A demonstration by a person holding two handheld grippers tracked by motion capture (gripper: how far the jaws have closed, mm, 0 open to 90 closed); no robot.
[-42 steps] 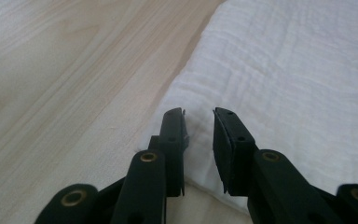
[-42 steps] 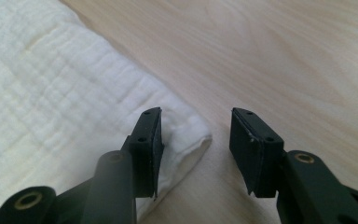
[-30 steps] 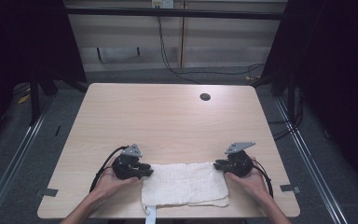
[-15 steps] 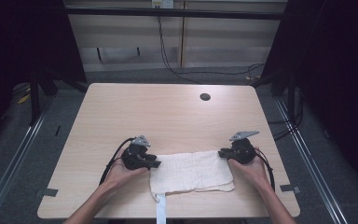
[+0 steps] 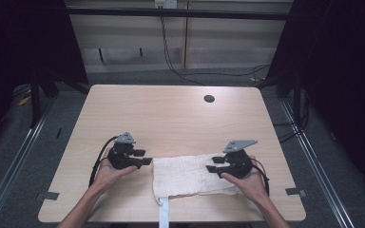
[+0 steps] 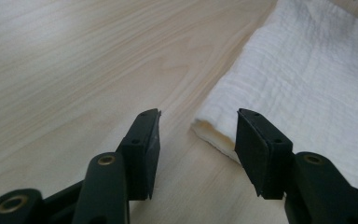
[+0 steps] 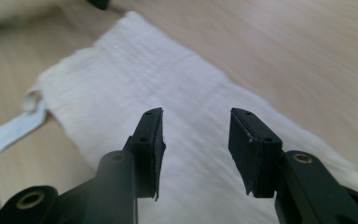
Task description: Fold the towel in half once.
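A folded white towel (image 5: 185, 175) lies flat near the front edge of the wooden table (image 5: 171, 118). My left gripper (image 5: 146, 159) sits at the towel's left edge. In the left gripper view the left gripper (image 6: 198, 114) is open, with the towel's (image 6: 307, 84) folded corner just ahead of its jaws, which do not press it. My right gripper (image 5: 212, 165) hovers over the towel's right end. In the right gripper view the right gripper (image 7: 196, 112) stands open above the towel (image 7: 135, 79). Both sets of jaws have just been opening, with nothing gripped.
A white strap (image 5: 164, 216) from the towel hangs over the table's front edge; it also shows as a white strap (image 7: 9, 133) in the right gripper view. A dark round hole (image 5: 209, 99) sits far back right. Bare wood stretches beyond the towel.
Both grippers have opened and let go of the towel's ends. The towel has shifted a little away from the front edge, and the right gripper has lifted off it.
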